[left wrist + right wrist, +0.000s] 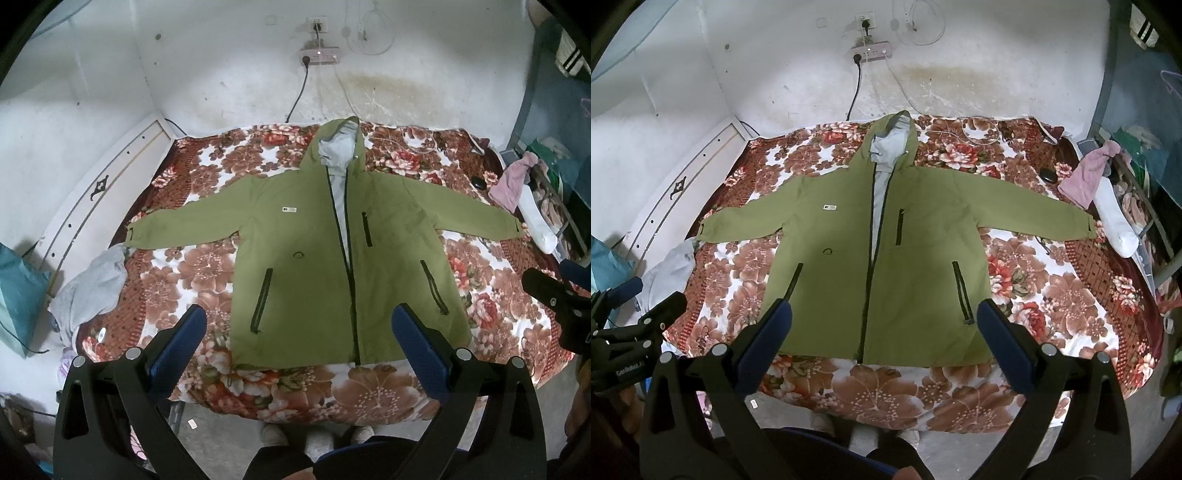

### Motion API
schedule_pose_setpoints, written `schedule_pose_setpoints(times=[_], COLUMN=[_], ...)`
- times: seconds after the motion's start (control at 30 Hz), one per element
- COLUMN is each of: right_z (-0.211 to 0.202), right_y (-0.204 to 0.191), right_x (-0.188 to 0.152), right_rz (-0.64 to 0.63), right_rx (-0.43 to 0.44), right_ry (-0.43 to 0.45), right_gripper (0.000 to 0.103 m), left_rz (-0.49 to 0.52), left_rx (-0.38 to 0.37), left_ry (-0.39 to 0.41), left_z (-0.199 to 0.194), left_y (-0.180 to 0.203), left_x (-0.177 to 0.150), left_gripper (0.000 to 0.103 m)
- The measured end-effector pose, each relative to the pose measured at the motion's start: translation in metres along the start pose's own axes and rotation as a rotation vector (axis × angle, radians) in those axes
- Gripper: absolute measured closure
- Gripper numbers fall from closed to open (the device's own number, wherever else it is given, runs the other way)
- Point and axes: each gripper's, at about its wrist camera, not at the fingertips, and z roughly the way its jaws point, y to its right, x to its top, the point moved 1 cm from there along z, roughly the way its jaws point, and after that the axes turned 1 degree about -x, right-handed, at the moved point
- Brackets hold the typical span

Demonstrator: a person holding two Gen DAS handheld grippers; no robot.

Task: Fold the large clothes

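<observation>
An olive green hooded jacket (314, 243) lies flat and face up on a floral bedspread (192, 266), sleeves spread to both sides, hood toward the far wall, zip partly open. It also shows in the right wrist view (857, 251). My left gripper (299, 317) is open and empty, held above the jacket's hem near the bed's front edge. My right gripper (884, 314) is open and empty, also above the hem. The right gripper also shows at the right edge of the left wrist view (554, 299).
A grey garment (88, 284) lies at the bed's left edge. A pink cloth (511, 181) and a white sock (537, 221) lie at the right edge by shelving. A power strip (319, 55) and cables hang on the far wall. The person's feet (314, 435) stand at the bed's front.
</observation>
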Motion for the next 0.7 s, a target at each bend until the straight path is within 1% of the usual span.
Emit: schedule_pose_setpoints(times=[0.1,0.17,0.3,0.47,0.6,0.67,0.7], right_z=[0.002,0.005,0.008,0.017,0.027,0.033,0.035], right_y=[0.009,0.019,0.023,0.025,0.021,0.014,0.010], right_x=[0.000,0.002,0.006,0.016,0.020,0.024,0.025], right_rz=[0.003,-0.001,0.000,-0.015,-0.027,-0.028,-0.035], right_rx=[-0.003,-0.001,0.000,0.005,-0.001,-0.001,0.005], right_ry=[-0.001,-0.001,-0.007,-0.016,-0.033,-0.036,-0.035], right_gripper=[0.005,0.005,0.005,0.005,0.005,0.005,0.005], left_rz=[0.002,0.001,-0.013,-0.053,-0.079,-0.097,-0.110], left_rx=[0.015,0.024,0.050,0.058,0.067,0.056,0.035], left_ry=[0.012,0.028,0.041,0.012,-0.016,-0.032,-0.033], left_z=[-0.002,-0.004,-0.002,0.006,0.017,0.025,0.029], left_y=[0.000,0.008,0.007,0.010,-0.001,-0.011,-0.017], left_x=[0.000,0.004,0.007,0.010,0.010,0.011,0.013], left_gripper=[0.005,0.005,0.005,0.005,0.005,0.005,0.005])
